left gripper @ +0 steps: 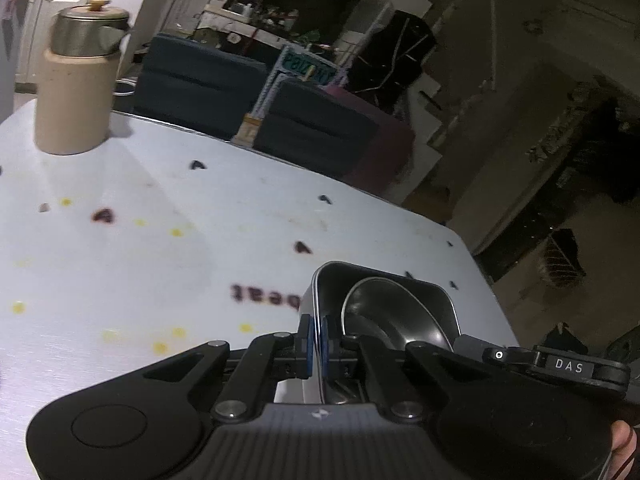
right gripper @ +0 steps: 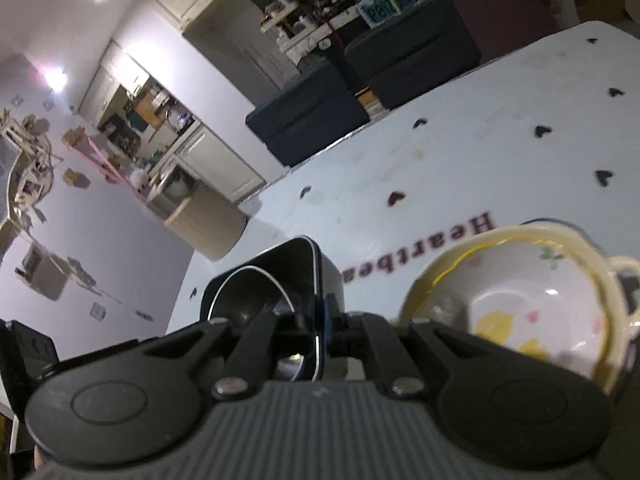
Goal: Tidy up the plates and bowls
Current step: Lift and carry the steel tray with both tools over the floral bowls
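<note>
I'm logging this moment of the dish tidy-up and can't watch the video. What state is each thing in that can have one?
Left gripper: shut on the left wall of the square metal container.
Right gripper: shut on its right wall.
Square metal container: gripped on both sides, round steel bowl inside.
Floral bowl: ungripped, empty.
Beige canister: upright, lid on.

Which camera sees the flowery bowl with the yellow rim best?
The right wrist view. There the flowery bowl fills the lower right, tilted so its painted inside shows, beside the square metal container that the right gripper pinches. The left wrist view does not show that bowl at all.
</note>
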`<state>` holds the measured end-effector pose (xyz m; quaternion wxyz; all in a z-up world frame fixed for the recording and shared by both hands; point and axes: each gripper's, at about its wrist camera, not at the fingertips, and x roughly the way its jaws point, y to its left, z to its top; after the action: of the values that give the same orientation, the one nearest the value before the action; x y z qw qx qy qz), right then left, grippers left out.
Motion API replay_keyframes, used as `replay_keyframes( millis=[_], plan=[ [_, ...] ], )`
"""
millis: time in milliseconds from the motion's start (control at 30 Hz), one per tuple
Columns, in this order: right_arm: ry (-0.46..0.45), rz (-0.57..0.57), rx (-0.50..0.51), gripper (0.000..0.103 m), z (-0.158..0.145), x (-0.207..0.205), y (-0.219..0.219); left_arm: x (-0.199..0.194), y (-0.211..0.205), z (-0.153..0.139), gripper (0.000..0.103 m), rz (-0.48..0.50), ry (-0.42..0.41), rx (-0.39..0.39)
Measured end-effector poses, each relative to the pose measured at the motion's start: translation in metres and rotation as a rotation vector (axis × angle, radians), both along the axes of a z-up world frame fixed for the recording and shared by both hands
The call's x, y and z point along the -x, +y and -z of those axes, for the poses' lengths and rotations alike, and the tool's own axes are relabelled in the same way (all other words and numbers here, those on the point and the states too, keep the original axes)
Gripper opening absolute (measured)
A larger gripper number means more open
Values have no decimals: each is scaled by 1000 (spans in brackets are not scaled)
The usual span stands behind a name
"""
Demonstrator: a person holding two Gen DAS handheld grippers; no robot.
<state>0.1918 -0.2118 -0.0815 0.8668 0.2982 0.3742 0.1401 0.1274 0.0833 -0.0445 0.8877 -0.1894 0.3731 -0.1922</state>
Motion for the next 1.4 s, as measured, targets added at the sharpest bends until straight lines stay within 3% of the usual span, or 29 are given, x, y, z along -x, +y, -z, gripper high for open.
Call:
replay_keyframes(
  millis=[567,1067,1400],
  plan=[
    [-27,107,-8,6,3,35,-75,-2,-78,11,4,83,32,36],
    [43,174,3,6,15,36,-84,-15,-109,35,4,86,134,14],
    [102,208,19,6,24,27,-80,-19,-120,44,5,106,160,-28]
  ],
)
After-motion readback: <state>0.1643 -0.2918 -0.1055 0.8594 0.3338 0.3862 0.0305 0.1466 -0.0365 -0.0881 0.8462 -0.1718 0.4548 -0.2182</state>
